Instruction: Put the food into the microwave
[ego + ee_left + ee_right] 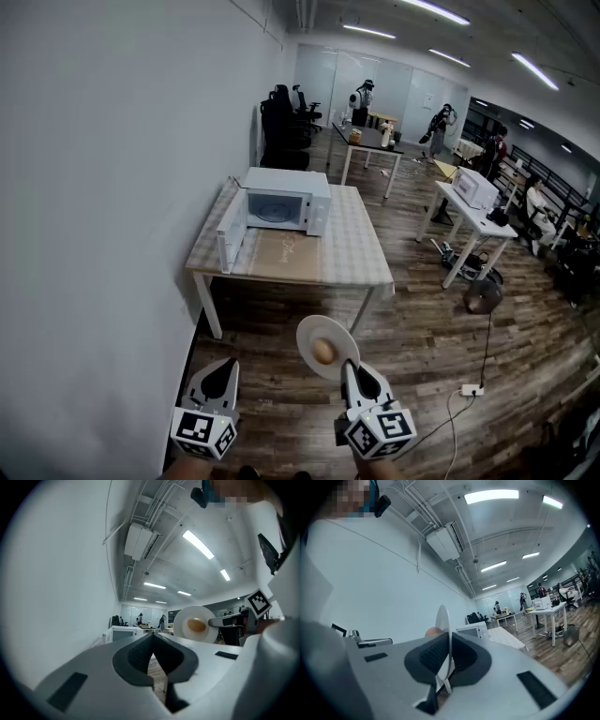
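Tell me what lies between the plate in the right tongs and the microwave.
In the head view: bare wood floor, then the table's front part with a brown sheet on it. Nothing else separates plate and microwave.

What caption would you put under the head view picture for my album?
Right gripper holds a plate of food, facing the open microwave on the table; left gripper shut, empty.

Both level: left gripper jaws together, right gripper jaws clamping plate.
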Demonstrator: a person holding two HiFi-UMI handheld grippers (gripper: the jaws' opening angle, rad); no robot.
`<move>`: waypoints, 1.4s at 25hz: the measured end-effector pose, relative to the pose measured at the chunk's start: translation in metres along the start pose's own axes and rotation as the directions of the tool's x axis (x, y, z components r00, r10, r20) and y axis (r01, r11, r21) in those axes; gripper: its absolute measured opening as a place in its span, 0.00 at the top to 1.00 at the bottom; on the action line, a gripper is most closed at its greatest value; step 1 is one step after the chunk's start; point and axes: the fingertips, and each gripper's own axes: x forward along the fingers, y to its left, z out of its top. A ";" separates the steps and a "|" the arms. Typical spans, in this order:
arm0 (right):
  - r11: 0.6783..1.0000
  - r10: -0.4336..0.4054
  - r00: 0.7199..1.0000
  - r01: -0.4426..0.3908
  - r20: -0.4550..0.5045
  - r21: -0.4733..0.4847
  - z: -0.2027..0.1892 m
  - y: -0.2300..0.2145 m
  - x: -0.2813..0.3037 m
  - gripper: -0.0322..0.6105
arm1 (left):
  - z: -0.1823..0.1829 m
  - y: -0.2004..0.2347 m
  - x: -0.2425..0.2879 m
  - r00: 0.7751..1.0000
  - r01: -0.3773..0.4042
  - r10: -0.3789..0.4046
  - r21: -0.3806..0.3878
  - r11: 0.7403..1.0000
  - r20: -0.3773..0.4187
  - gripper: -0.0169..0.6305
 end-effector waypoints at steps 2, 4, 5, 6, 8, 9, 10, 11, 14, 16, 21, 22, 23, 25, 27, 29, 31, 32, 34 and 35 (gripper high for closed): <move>1.000 0.001 1.000 -0.001 0.003 -0.005 0.000 0.001 0.005 0.92 | -0.001 0.004 0.003 1.000 0.001 -0.001 -0.007 1.000 0.003 0.96; 1.000 0.001 1.000 -0.001 0.005 -0.010 0.002 0.002 0.007 0.92 | 0.002 0.004 0.004 1.000 0.003 -0.003 -0.010 1.000 0.006 0.96; 1.000 0.001 1.000 -0.001 0.007 -0.011 0.003 0.002 0.008 0.92 | 0.004 0.004 0.005 1.000 0.003 -0.003 -0.008 1.000 0.007 0.96; 1.000 0.001 1.000 -0.001 0.007 -0.012 0.003 0.003 0.008 0.92 | 0.005 0.003 0.005 1.000 0.003 -0.003 -0.007 1.000 0.009 0.96; 1.000 0.000 1.000 0.000 0.007 -0.016 0.003 0.002 0.009 0.92 | 0.004 0.004 0.005 1.000 -0.001 0.001 -0.010 1.000 0.010 0.96; 1.000 0.000 1.000 0.000 0.007 -0.019 0.002 0.001 0.009 0.92 | 0.003 0.004 0.005 1.000 -0.004 0.004 -0.013 1.000 0.010 0.96; 1.000 -0.001 1.000 0.001 0.008 -0.023 0.002 0.000 0.008 0.92 | 0.002 0.004 0.005 1.000 -0.005 0.005 -0.015 1.000 0.010 0.96; 1.000 -0.002 1.000 0.003 0.009 -0.028 0.003 -0.001 0.008 0.92 | 0.002 0.004 0.005 1.000 -0.006 0.006 -0.016 1.000 0.009 0.96; 0.999 -0.006 1.000 0.007 0.022 -0.032 0.007 0.000 0.006 0.92 | 0.002 0.004 0.003 1.000 -0.006 0.006 -0.016 1.000 0.006 0.96; 1.000 -0.009 0.999 0.009 0.039 -0.023 0.009 0.001 0.007 0.92 | 0.002 0.005 0.002 1.000 -0.004 0.004 -0.017 1.000 0.004 0.96; 1.000 0.006 0.998 -0.006 0.066 -0.001 0.009 0.009 0.014 0.92 | 0.000 0.011 0.004 1.000 0.011 -0.011 -0.018 1.000 0.001 0.96; 1.000 0.006 0.998 -0.006 0.066 0.002 0.009 0.011 0.016 0.93 | 0.001 0.014 0.005 1.000 0.016 -0.015 -0.019 1.000 0.005 0.96; 1.000 0.005 0.998 -0.005 0.065 0.003 0.009 0.014 0.018 0.92 | 0.002 0.016 0.005 1.000 0.019 -0.019 -0.021 1.000 0.010 0.96; 1.000 0.000 0.998 0.000 0.061 0.004 0.009 0.018 0.020 0.92 | 0.005 0.021 0.003 0.999 0.023 -0.023 -0.027 0.999 0.023 0.96; 1.000 -0.006 0.998 0.006 0.055 0.004 0.009 0.024 0.023 0.92 | 0.007 0.028 0.001 0.999 0.026 -0.026 -0.028 0.999 0.028 0.96; 1.000 -0.011 0.998 0.011 0.058 -0.007 0.008 0.031 0.027 0.92 | 0.008 0.036 0.000 0.999 0.034 -0.033 -0.030 0.999 0.037 0.96; 1.000 -0.011 0.998 0.012 0.063 -0.013 0.005 0.040 0.032 0.93 | 0.005 0.045 0.000 0.998 0.043 -0.041 -0.038 0.998 0.043 0.96; 1.000 -0.012 0.998 0.012 0.063 -0.014 0.003 0.044 0.034 0.92 | 0.003 0.049 -0.001 0.998 0.046 -0.044 -0.044 0.998 0.043 0.96; 1.000 -0.014 0.998 0.015 0.056 -0.016 -0.002 0.051 0.037 0.92 | -0.001 0.057 -0.002 0.998 0.047 -0.045 -0.056 0.997 0.043 0.96; 1.000 -0.015 0.999 0.016 0.052 -0.018 -0.004 0.053 0.039 0.92 | -0.002 0.061 -0.002 0.998 0.046 -0.044 -0.063 0.997 0.046 0.96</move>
